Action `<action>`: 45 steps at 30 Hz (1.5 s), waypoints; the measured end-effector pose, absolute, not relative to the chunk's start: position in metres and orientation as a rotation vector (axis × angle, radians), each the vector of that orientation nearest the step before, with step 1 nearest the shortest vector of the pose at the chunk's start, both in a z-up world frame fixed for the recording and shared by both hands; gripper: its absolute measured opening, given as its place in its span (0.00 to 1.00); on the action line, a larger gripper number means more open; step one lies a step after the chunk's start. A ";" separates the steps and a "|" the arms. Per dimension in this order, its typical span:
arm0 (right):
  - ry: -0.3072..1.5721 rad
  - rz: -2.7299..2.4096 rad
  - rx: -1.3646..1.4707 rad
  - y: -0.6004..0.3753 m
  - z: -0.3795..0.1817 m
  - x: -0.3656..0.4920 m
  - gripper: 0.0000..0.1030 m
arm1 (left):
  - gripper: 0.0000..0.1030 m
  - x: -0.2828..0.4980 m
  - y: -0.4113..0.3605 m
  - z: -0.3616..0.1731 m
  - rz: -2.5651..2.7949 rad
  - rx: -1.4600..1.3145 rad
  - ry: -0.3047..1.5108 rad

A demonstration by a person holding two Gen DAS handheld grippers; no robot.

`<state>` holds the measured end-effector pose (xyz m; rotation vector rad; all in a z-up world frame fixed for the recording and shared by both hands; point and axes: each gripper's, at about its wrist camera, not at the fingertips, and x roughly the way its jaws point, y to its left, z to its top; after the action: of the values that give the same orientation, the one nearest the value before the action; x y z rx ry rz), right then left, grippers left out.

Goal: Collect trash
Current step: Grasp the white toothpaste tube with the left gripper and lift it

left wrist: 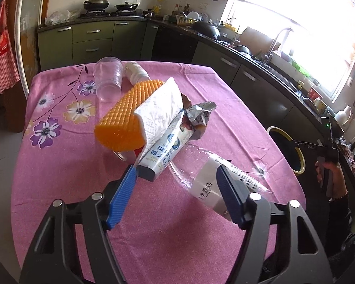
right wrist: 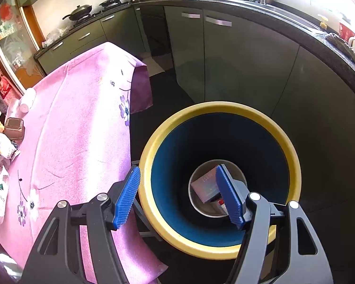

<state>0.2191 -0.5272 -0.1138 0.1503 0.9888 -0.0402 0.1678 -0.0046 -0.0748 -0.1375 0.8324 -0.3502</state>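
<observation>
The trash lies in a heap on the pink table [left wrist: 59, 189], right in front of the left gripper [left wrist: 177, 189]. Nearest is a flat clear bottle [left wrist: 227, 177] with a white label. It sits between the two blue pads, closer to the pad on the right side. Its long way runs from the far left down to the near right, so it lies slanted across the gap.

Just ahead of the left pad is a milk carton [left wrist: 164, 146]. Its long way points up and away from the gripper. A white paper towel [left wrist: 158, 111] lies on top of it, and an orange bumpy block [left wrist: 125, 116] leans beside that. A crumpled foil wrapper [left wrist: 198, 116] sits just behind the carton. Farther off are a clear cup [left wrist: 107, 80] and a small white bottle [left wrist: 137, 72], both tipped on their sides.

The left gripper is spread wide and holds nothing. It is the one near the heap, so I think it should grab next.

The right gripper [right wrist: 179, 196] is well off to the side, over the yellow-rimmed bin [right wrist: 168, 123]. It is spread wide too, with nothing in it. Down in the bin lies a small box [right wrist: 204, 187].

To grab the flat bottle, the left gripper likely needs to turn a bit so its pads close across the bottle's thin way.
</observation>
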 end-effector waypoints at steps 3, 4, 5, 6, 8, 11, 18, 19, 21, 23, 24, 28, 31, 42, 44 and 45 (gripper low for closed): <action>0.997 -0.036 0.146 -0.523 -0.116 0.221 0.64 | 0.56 0.172 -0.003 -0.082 -0.373 -0.171 0.854; 0.999 -0.035 0.144 -0.521 -0.117 0.222 0.64 | 0.55 0.172 -0.003 -0.084 -0.376 -0.181 0.859; 1.001 -0.035 0.142 -0.520 -0.117 0.222 0.64 | 0.54 0.172 -0.004 -0.085 -0.379 -0.187 0.862; 1.003 -0.034 0.140 -0.519 -0.118 0.223 0.64 | 0.54 0.171 -0.004 -0.086 -0.381 -0.191 0.864; 1.008 -0.032 0.138 -0.518 -0.120 0.226 0.64 | 0.53 0.170 -0.005 -0.088 -0.382 -0.195 0.865; 1.015 -0.029 0.134 -0.516 -0.123 0.230 0.64 | 0.49 0.169 -0.007 -0.088 -0.387 -0.200 0.862; 1.024 -0.018 0.132 -0.515 -0.127 0.230 0.64 | 0.34 0.172 -0.006 -0.087 -0.365 -0.214 0.845; 1.025 -0.017 0.131 -0.515 -0.127 0.230 0.64 | 0.28 0.172 -0.006 -0.087 -0.359 -0.213 0.843; 1.026 -0.015 0.131 -0.514 -0.128 0.230 0.64 | 0.20 0.174 -0.006 -0.087 -0.348 -0.203 0.838; 1.025 -0.014 0.131 -0.514 -0.128 0.230 0.64 | 0.10 0.175 -0.006 -0.087 -0.336 -0.192 0.830; 1.025 -0.014 0.132 -0.514 -0.128 0.230 0.64 | 0.06 0.174 -0.006 -0.086 -0.333 -0.186 0.822; 1.023 -0.012 0.134 -0.514 -0.128 0.229 0.64 | 0.02 0.167 -0.006 -0.079 -0.336 -0.165 0.776; 1.023 -0.010 0.134 -0.514 -0.127 0.227 0.64 | 0.01 0.161 -0.006 -0.072 -0.340 -0.152 0.752; 1.017 -0.005 0.137 -0.515 -0.125 0.224 0.64 | 0.00 0.128 -0.012 -0.044 -0.385 -0.107 0.695; 1.016 -0.004 0.138 -0.515 -0.125 0.223 0.64 | 0.00 0.125 -0.013 -0.040 -0.395 -0.103 0.688; 1.015 -0.003 0.138 -0.515 -0.125 0.223 0.64 | 0.00 0.124 -0.014 -0.038 -0.400 -0.100 0.683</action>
<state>0.2231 -0.5150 -0.1246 0.1383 1.0149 -0.0034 0.1235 -0.0143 -0.0383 -0.0998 0.6831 -0.3996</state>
